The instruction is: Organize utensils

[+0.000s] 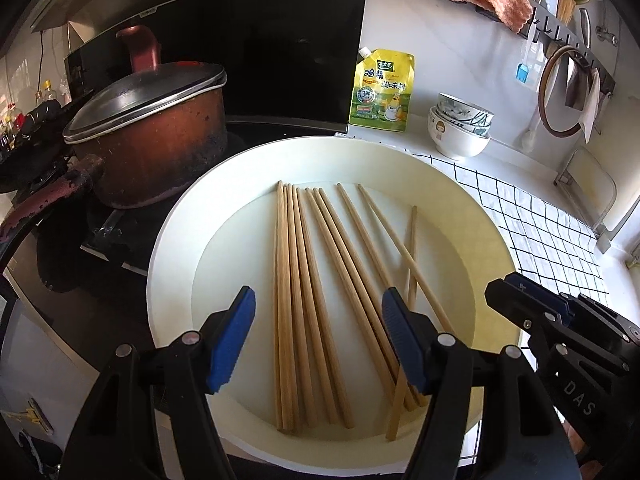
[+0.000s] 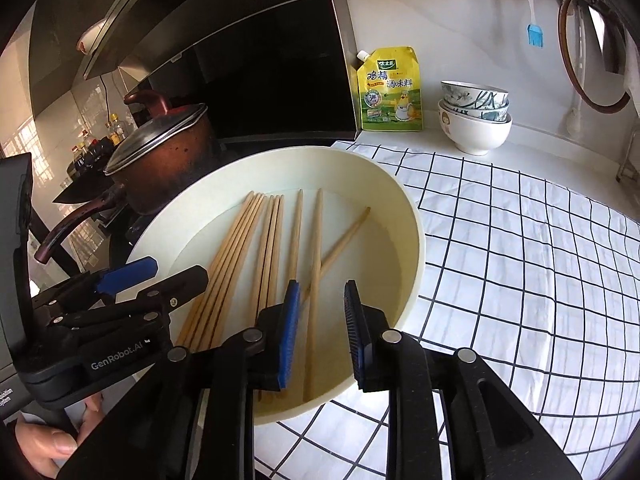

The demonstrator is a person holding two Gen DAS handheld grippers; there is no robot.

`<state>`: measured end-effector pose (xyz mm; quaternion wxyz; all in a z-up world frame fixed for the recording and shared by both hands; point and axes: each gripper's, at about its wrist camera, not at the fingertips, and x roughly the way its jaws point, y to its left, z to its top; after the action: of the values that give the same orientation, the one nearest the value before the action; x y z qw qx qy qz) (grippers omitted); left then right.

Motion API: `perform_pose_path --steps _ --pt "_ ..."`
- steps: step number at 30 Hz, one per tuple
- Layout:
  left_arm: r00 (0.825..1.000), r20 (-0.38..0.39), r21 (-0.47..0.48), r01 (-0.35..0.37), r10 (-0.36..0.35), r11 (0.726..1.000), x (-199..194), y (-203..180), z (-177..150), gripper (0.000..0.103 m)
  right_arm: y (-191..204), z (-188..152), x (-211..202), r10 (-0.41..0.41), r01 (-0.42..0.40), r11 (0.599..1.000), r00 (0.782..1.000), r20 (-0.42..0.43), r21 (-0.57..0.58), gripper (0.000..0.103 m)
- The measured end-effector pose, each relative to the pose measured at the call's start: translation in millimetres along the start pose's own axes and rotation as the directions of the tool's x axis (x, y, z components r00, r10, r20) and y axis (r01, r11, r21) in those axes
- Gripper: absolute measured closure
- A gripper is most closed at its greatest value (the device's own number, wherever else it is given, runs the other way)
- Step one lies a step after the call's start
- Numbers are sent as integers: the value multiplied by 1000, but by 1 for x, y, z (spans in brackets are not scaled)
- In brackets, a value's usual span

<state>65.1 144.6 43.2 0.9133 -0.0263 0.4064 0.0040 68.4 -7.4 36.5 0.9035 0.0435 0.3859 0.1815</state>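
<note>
Basin [image 1: 176, 240] open from above; its wall rings the chopsticks [image 1: 304, 300], blocking side entry. Pot [image 1: 160, 136] touches or nearly touches the rim at 10 o'clock, handle [image 1: 48, 200] jutting toward 8. Bowls [image 1: 460, 128] and pouch [image 1: 382, 92] stand back at 1 o'clock. Checked cloth [image 2: 520, 260] at 3 o'clock lies flat and free.

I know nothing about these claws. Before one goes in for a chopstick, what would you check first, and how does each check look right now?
1. Left claw open and holding nothing: ok.
2. Right claw open and holding nothing: ok.
3. Chopsticks all inside the white basin: ok.
4. Chopsticks lying free of each other: not ok, two cross at the right.
5. The two claws apart from each other: ok, though close together.
6. A holder to put the chopsticks in: cannot tell.
</note>
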Motion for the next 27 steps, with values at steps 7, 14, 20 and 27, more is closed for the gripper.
perform_pose_path --steps 7,14,20,27 --pt "1000 6 14 -14 14 1000 -8 -6 -3 39 -2 -4 -8 -14 14 1000 1000 11 3 81" --pt "1000 9 12 -23 23 1000 -13 -10 -5 38 -6 -7 -13 -13 13 1000 1000 17 13 76" --pt "1000 11 14 -27 27 1000 -16 -11 -6 36 -7 -9 -16 -12 12 1000 1000 23 17 74" --pt "999 25 16 -36 35 999 -20 -13 -7 30 -9 -12 -19 -20 19 1000 1000 23 17 70"
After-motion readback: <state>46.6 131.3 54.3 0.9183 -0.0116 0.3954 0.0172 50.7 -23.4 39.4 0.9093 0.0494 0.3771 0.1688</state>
